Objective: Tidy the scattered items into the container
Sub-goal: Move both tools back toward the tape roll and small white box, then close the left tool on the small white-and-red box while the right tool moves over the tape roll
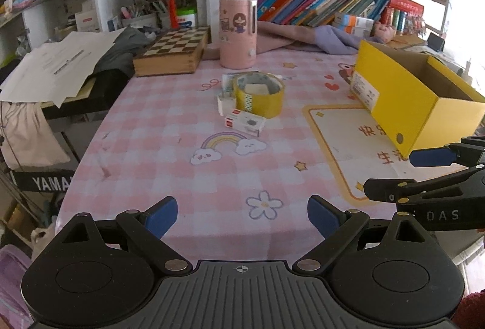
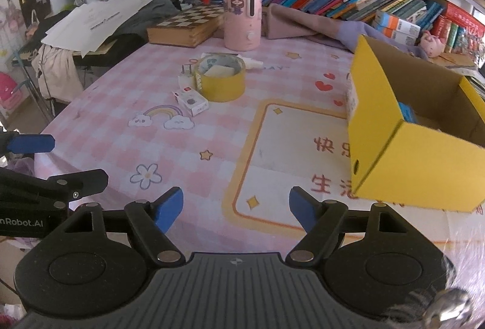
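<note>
Our left gripper [image 1: 242,218] hangs over the near edge of the tabletop [image 1: 169,165] with its jaws spread wide and nothing between them; our right gripper [image 2: 236,209] sits beside it, also open and empty, its jaws a little less spread. Neither touches anything.

The scattered things lie in a small cluster toward the middle of the tabletop, well ahead of both grippers: a roll of yellow tape [image 1: 259,94] standing flat on its side, a small white box [image 1: 245,122] touching its near side, and a white plug [image 2: 186,75] tucked against its left. Some pale papers or packets lie under and behind the roll; we cannot tell what they are. The yellow cardboard box [image 2: 418,165], our container, stands open near the right edge, close to the right gripper, with something blue already inside.

We judge the tape roll stiff and fairly light, with a smooth slippery outer face; it looks too wide to span, so we would pinch its wall, one finger inside the ring and one outside. The small white box looks light and rigid, easiest to take across its short sides. The plug is hard, and best gripped across its body, not its prongs
</note>
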A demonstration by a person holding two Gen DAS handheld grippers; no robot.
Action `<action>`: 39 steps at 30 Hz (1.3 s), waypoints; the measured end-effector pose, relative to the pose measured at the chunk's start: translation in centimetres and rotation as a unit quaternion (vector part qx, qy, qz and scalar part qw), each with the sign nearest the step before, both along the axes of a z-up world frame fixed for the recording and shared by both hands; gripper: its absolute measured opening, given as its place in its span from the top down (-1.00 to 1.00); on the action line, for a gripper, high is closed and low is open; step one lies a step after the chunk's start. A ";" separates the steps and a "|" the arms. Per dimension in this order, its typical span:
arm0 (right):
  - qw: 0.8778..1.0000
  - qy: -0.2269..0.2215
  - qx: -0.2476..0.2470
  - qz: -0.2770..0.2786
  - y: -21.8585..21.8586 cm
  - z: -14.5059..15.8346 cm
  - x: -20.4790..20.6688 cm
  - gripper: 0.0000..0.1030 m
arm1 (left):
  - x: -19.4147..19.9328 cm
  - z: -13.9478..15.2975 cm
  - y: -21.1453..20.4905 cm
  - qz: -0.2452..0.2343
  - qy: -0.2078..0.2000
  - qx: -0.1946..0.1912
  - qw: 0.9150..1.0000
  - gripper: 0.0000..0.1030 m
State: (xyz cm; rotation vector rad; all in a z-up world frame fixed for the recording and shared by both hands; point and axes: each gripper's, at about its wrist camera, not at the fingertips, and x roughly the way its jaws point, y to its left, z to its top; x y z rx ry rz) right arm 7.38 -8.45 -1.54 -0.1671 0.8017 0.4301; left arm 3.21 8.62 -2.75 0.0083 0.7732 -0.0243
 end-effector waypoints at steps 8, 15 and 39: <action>1.000 0.003 -0.014 0.028 2.0 -0.3 3.2 -0.47 | 2.9 -0.1 0.7 0.001 -0.004 0.001 1.000 -0.84; 1.000 -0.004 -0.007 0.020 2.7 0.0 6.8 -0.47 | 5.9 -0.3 1.3 0.009 -0.002 0.001 1.000 -0.84; 1.000 0.018 0.003 0.015 4.1 -0.6 16.2 -0.48 | 16.0 -4.5 -0.4 -0.047 0.029 0.018 0.998 -0.81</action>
